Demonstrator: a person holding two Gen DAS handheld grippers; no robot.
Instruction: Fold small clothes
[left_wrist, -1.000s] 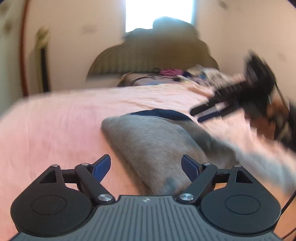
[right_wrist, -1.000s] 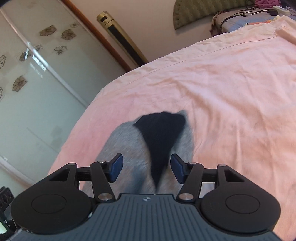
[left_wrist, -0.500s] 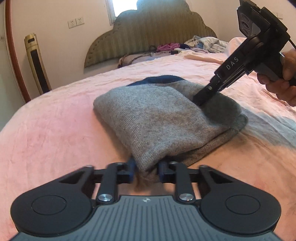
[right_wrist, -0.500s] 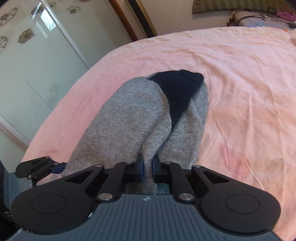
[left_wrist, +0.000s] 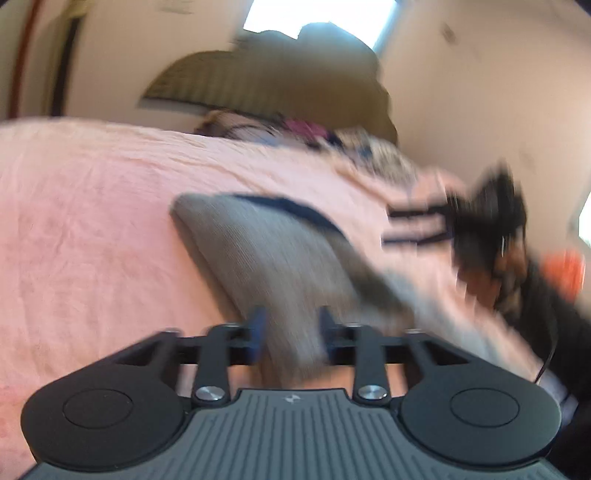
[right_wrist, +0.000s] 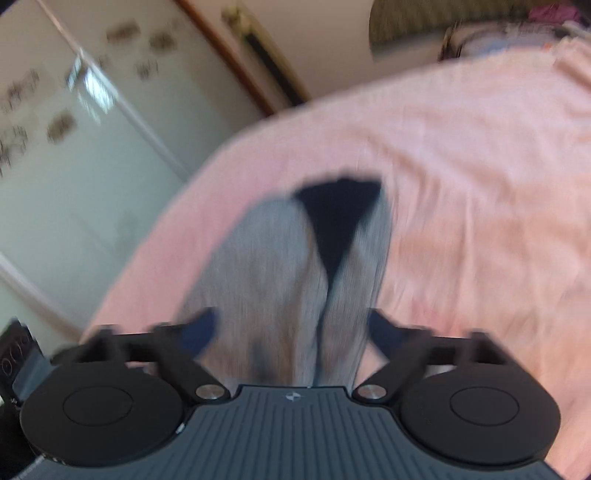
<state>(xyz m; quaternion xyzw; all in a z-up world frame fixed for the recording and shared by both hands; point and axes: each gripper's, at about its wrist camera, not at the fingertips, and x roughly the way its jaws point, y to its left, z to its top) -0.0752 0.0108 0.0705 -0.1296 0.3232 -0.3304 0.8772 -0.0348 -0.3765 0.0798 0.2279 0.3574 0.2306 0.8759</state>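
One pink bed; on it one grey garment with one dark patch; two grippers: left gripper spread about its near edge, right gripper spread wide; blurred clutter beyond.

A home bedroom; pink-sheeted bed; padded headboard; glass wardrobe doors.

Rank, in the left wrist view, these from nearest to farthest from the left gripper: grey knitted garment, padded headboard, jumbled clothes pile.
From the left gripper:
1. Grey knitted garment, between its fingers, on the pink sheet.
2. Jumbled clothes pile, far end of the bed, right of centre.
3. Padded headboard, behind the pile, against the wall.
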